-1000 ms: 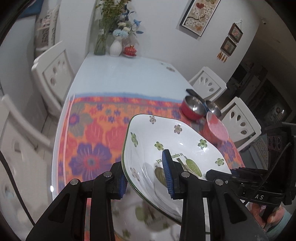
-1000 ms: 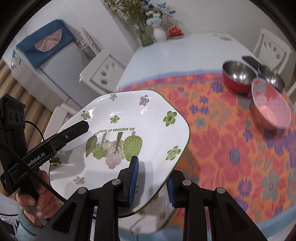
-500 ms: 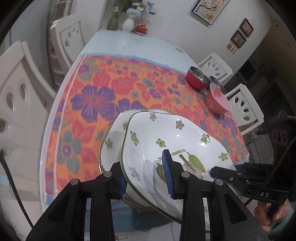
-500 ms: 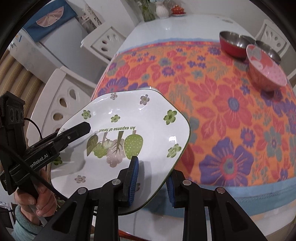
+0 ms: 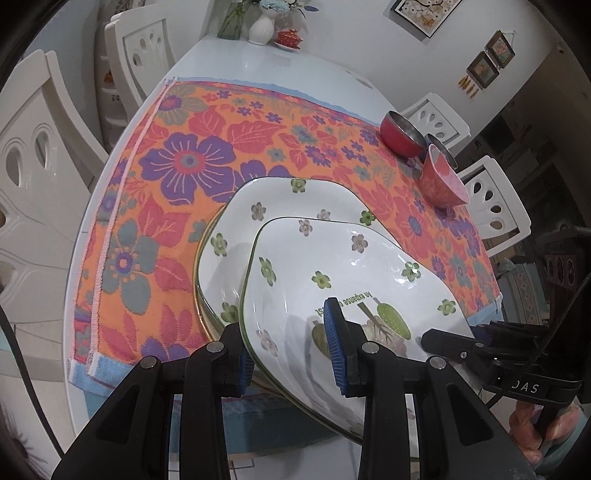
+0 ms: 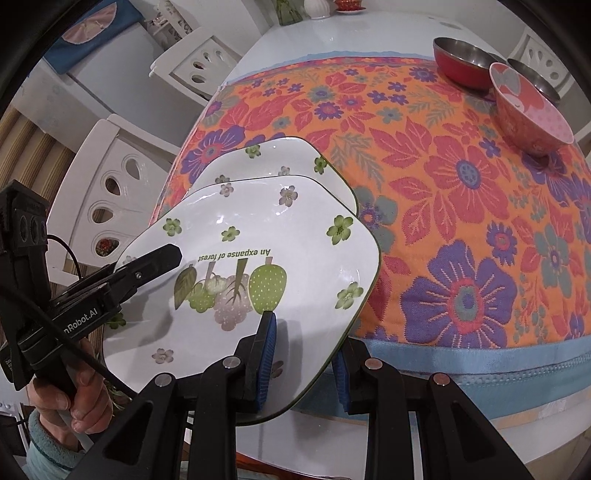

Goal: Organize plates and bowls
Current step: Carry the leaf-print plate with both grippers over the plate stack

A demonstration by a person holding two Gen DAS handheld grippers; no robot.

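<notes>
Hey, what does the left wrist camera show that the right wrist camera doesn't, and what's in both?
Only the left wrist view shows the framed pictures on the wall and the left claw shut on the held plate's rim. Only the right wrist view shows the blue cover on the white cabinet and the right claw gripping that plate's other edge. Both show the held plate above a second plate lying on the floral cloth, the pink bowl and the red bowl.
</notes>
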